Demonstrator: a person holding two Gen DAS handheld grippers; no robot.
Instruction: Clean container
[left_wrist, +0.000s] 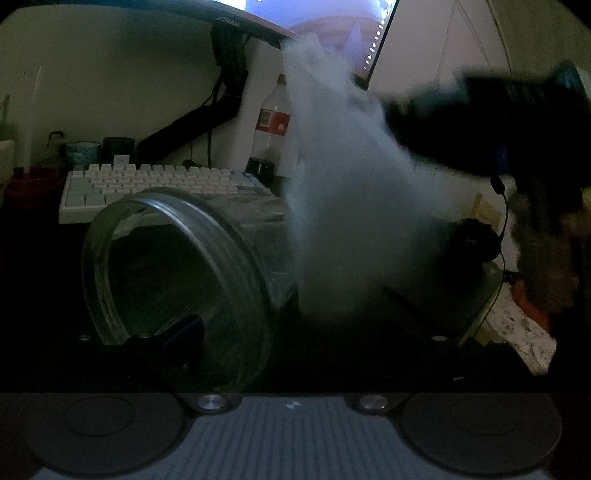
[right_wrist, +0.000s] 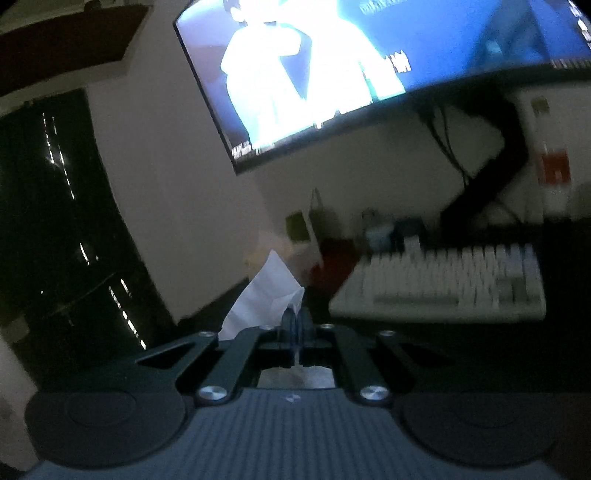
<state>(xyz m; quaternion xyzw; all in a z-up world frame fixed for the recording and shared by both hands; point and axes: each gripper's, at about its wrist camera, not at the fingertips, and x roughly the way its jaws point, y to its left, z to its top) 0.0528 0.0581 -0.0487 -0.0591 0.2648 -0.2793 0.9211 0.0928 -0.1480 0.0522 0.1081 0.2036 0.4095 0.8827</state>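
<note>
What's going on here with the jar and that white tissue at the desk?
A person with two handheld grippers is cleaning a clear jar. The left gripper holds the jar tipped on its side, one finger inside the mouth. The right gripper is shut on a white tissue, which hangs blurred beside the jar, outside it, so no wiping inside the jar right now. A white keyboard sits behind.

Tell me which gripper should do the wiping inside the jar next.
Right. The right gripper is already shut on the tissue, which hangs beside the clear jar in the left wrist view. The left gripper appears to hold the jar on its side, mouth open, so it probably should just steady it.
</note>
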